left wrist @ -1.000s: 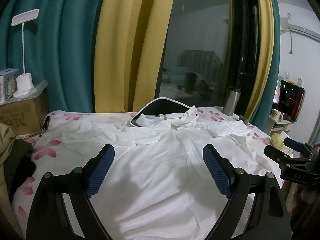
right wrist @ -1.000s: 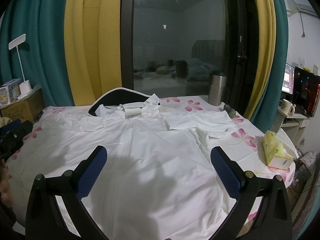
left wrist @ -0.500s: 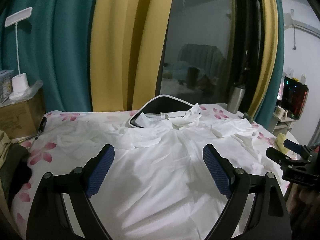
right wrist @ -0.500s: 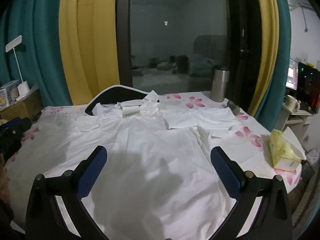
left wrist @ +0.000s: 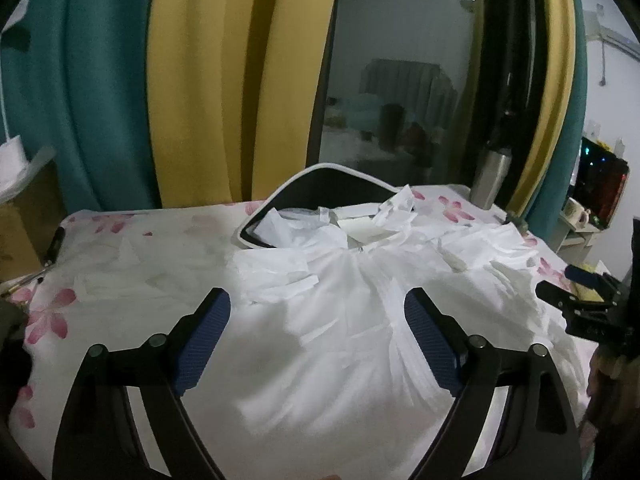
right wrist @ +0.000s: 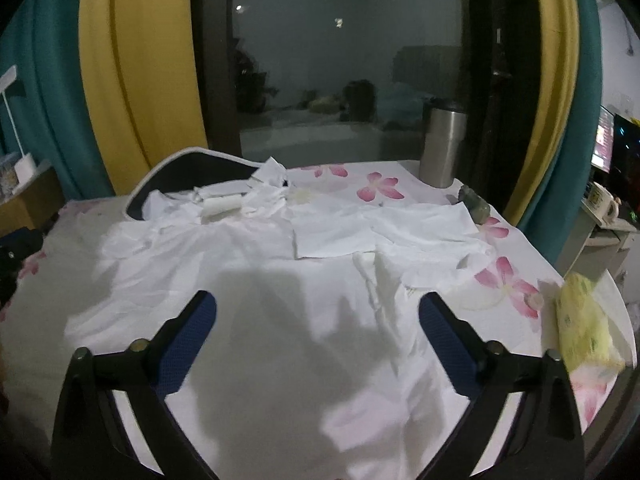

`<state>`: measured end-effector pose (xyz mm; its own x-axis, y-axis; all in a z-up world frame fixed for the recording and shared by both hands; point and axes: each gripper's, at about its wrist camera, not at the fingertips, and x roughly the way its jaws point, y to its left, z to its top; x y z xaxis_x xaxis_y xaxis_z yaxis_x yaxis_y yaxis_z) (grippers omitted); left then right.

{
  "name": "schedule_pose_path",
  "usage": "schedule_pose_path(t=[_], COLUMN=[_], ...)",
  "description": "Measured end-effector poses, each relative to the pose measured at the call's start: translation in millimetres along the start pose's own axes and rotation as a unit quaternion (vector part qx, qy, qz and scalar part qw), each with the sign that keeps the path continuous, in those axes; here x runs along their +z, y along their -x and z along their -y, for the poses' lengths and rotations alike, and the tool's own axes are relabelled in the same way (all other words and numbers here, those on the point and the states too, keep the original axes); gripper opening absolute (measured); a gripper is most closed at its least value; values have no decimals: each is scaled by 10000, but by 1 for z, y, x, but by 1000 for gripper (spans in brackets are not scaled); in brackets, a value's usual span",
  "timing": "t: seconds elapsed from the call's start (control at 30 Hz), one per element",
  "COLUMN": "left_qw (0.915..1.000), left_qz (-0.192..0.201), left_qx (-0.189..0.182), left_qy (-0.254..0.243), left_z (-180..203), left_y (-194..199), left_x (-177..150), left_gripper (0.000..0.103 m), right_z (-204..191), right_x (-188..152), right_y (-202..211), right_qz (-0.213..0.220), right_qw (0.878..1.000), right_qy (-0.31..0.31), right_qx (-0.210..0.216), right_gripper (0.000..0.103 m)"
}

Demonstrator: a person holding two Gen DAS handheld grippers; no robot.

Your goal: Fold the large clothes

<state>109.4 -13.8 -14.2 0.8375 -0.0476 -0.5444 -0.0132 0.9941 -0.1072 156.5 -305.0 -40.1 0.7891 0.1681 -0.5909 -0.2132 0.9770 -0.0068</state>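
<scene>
where curtains [right wrist: 132,80] hang — floral tablecloth [right wrist: 384,188].

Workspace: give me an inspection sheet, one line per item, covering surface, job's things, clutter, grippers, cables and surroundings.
Surface: table under a white cloth with pink flowers.
Job's things: white garment spread flat, wrinkled, collar toward the window, not yet folded.
Clutter: steel tumbler at the far edge; yellow tissue pack at the right edge; crumpled white bits by the collar; screwdriver at the left edge.
Grippers: left gripper open above the garment, holding nothing; right gripper open, holding nothing.
Cables: nothing seen.
Surroundings: dark window, yellow and teal curtains, chair back behind the table, mug on a side shelf.
</scene>
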Motion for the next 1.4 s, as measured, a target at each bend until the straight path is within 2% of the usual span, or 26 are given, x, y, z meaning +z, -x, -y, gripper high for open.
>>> schedule_pose_path(t=[0.23,0.33,0.4,0.53,0.6,0.7,0.8,0.87,0.9,1.2,1.4], left_qw=[9996,9991,9987,9977,9971,9962,9951,9943,9942,9952,9945], left_qz=[-266,-390,-466,-594,-658,-721,-773,-815,-815,-549,-332], left_qx=[23,58,77,127,155,180,300,279,271,383,528], left_qy=[73,139,193,303,352,444,545,628,647,708,838], left_z=[-5,-11,-15,-24,-29,-35,-39,-44,-45,-63,-87], left_y=[-37,-53,-62,-77,-82,-87,-91,-92,-93,-67,-39], left_x=[7,9,9,8,7,4,3,2,2,11,11], left_gripper=[89,84,83,83,83,83,83,83,83,83,83], right_z=[15,13,11,-1,-5,-10,-11,-11,-11,-15,-49], right_x=[18,23,26,28,28,29,33,36,39,75,96], right_y=[-55,-76,-92,-123,-136,-149,-155,-158,-159,-116,-88], right_qz=[-425,-613,-756,-1029,-1197,-1309,-1304,-1293,-1253,-544,-126], right_qw=[9974,9944,9908,9812,9755,9699,9689,9692,9698,9839,9827], right_qy=[582,864,1116,1630,1847,2051,2100,2081,2078,1658,1727], right_qx=[-11,33,104,135,15,29,148,256,260,375,652], right_gripper=[77,71,70,62,61,53,33,9,5,3,3])
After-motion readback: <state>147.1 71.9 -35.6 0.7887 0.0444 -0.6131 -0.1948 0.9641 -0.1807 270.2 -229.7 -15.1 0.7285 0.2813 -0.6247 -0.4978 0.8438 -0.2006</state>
